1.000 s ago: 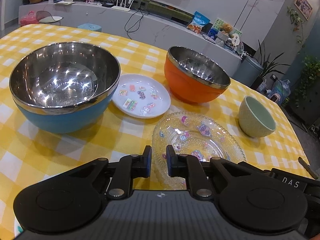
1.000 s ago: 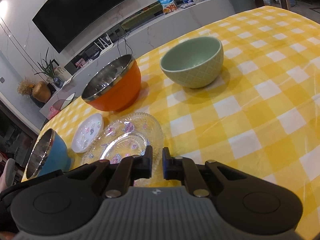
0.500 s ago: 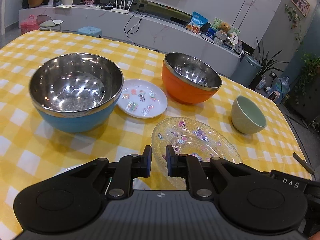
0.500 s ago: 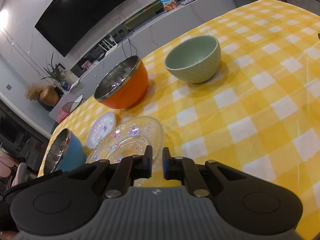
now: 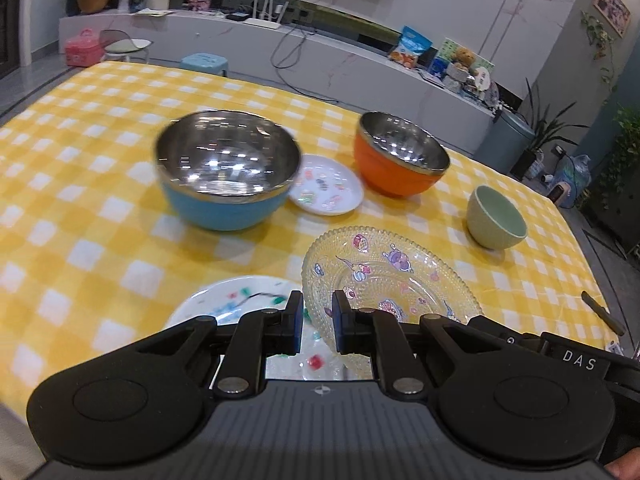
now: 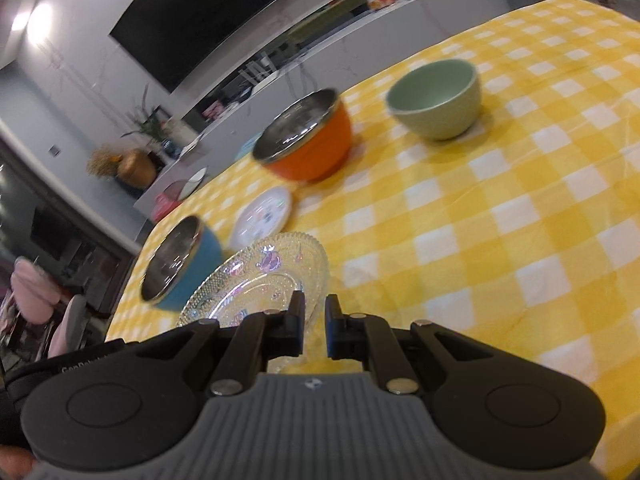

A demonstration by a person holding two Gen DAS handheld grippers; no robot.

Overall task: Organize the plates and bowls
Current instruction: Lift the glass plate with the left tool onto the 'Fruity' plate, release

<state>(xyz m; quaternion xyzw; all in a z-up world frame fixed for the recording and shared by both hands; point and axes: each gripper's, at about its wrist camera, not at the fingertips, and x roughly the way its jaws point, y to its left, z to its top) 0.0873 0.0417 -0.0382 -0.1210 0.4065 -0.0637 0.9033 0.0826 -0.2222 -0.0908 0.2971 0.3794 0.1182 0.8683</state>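
Lifted now, the glass plate [image 5: 392, 276] hangs above the table [image 5: 80, 200].
The left gripper [image 5: 316, 322] and right gripper [image 6: 314, 328] both pinch its rim; a white plate [image 5: 224, 300] lies under it at the near edge.

"DAS" on the right claw [image 5: 576, 360] housing.

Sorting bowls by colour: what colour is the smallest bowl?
Pale green, with a faint criss-cross texture outside. The right wrist view shows it best.
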